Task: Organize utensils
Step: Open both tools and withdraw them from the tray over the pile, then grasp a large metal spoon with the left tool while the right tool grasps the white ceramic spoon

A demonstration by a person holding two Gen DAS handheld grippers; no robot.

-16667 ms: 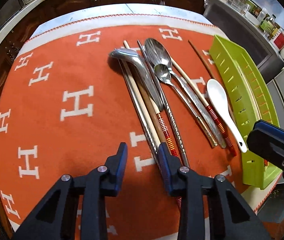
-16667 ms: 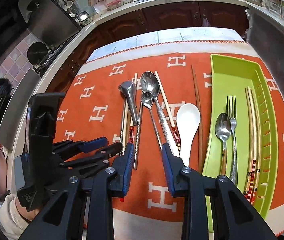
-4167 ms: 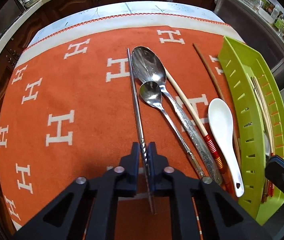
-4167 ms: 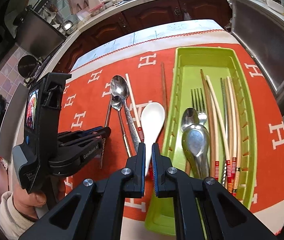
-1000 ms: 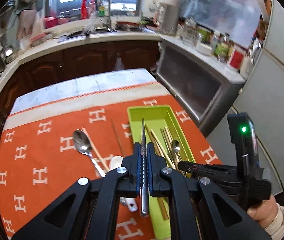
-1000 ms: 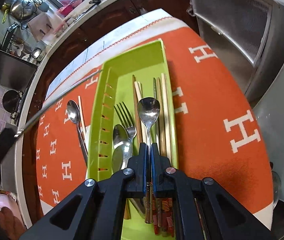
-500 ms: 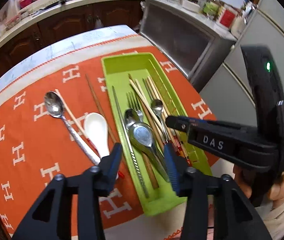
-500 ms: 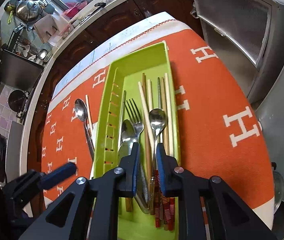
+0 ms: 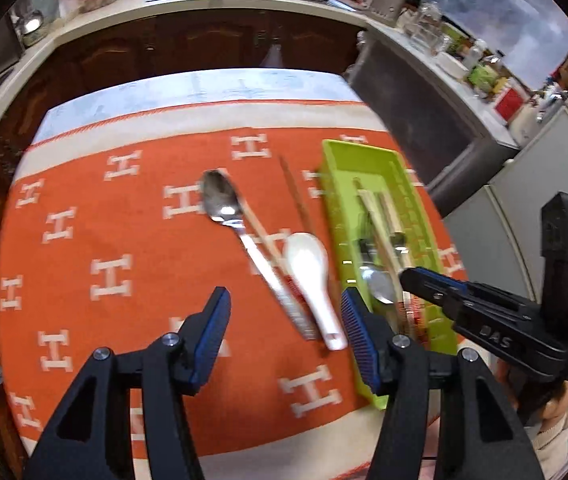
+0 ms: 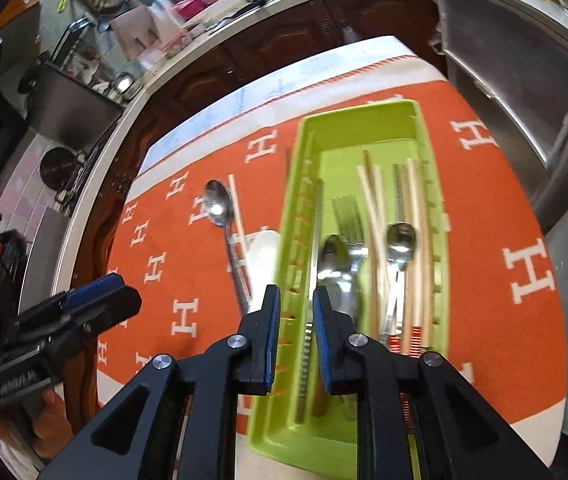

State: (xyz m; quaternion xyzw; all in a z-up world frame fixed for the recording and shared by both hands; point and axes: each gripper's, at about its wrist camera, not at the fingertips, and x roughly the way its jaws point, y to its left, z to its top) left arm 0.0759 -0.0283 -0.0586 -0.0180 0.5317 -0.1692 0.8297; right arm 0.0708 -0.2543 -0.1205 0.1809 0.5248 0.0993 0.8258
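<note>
The green tray on the orange cloth holds a fork, spoons, several chopsticks and a metal chopstick along its left wall. On the cloth to its left lie a large metal spoon, a wooden chopstick with red bands, a white ceramic spoon and a dark chopstick. My left gripper is open and empty above the cloth near the white spoon. My right gripper is open and empty over the tray's near left part.
The orange cloth with white H marks covers a small table. Dark wooden cabinets and a counter curve round the back. A steel appliance stands to the right. The right gripper body shows at the right of the left wrist view.
Both grippers have opened wider and are empty. The metal chopstick and small spoon they carried now lie in the tray. The left gripper has swung left, back over the cloth.
</note>
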